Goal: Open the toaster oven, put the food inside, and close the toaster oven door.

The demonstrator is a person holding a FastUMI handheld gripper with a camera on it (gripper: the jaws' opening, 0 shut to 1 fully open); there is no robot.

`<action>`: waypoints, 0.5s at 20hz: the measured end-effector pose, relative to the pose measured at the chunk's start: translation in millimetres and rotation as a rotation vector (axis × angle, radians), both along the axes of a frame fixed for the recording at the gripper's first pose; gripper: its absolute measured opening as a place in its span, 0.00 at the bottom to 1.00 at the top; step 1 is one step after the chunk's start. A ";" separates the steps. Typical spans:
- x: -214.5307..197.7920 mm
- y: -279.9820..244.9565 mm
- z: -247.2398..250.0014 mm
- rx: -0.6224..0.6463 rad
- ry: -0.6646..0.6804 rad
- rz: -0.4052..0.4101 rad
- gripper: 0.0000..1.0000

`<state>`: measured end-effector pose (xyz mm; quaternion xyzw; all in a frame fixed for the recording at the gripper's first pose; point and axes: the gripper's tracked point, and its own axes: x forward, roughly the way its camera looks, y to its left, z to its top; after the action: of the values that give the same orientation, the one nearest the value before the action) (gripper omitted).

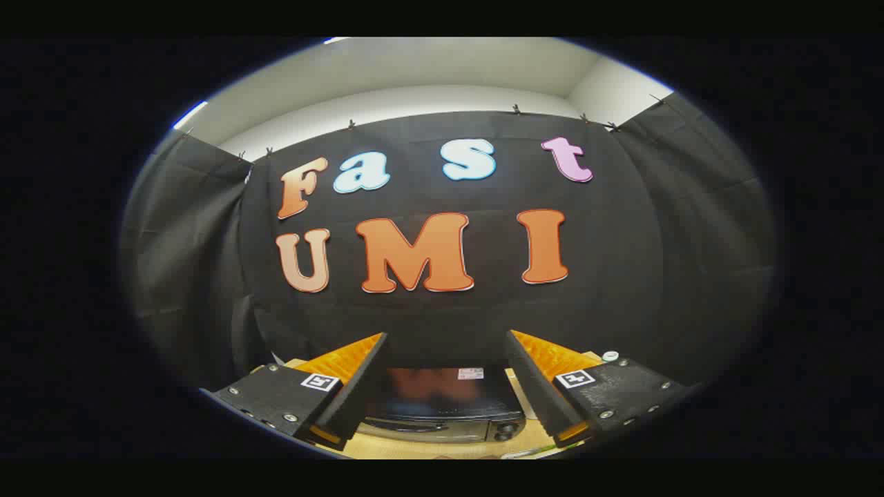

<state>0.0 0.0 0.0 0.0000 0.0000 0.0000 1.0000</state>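
Below, the gripper (445, 338) hangs with its two fingers (359, 376) spread wide apart, holding nothing, each finger mount carrying a small square marker tag (319, 382). Between and just beyond the fingers sits the toaster oven (442, 407), seen from above, its glossy dark top bearing a small label and its door closed; a knob (503, 433) shows at the front right. It rests on a light wooden table (442, 450). Behind rises the booth's black cloth wall (656, 262), clipped along its top edge, with a white ceiling (428, 69) above.
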 end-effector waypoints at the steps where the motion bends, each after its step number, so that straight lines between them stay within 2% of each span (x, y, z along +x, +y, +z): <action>1: 0.6 1.4 -0.4 -0.001 0.001 0.005 0.98; 10: 7.1 9.6 -25.0 0.020 0.079 -0.001 0.98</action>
<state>7.1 9.6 -25.0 0.0102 0.0393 -0.0004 0.9992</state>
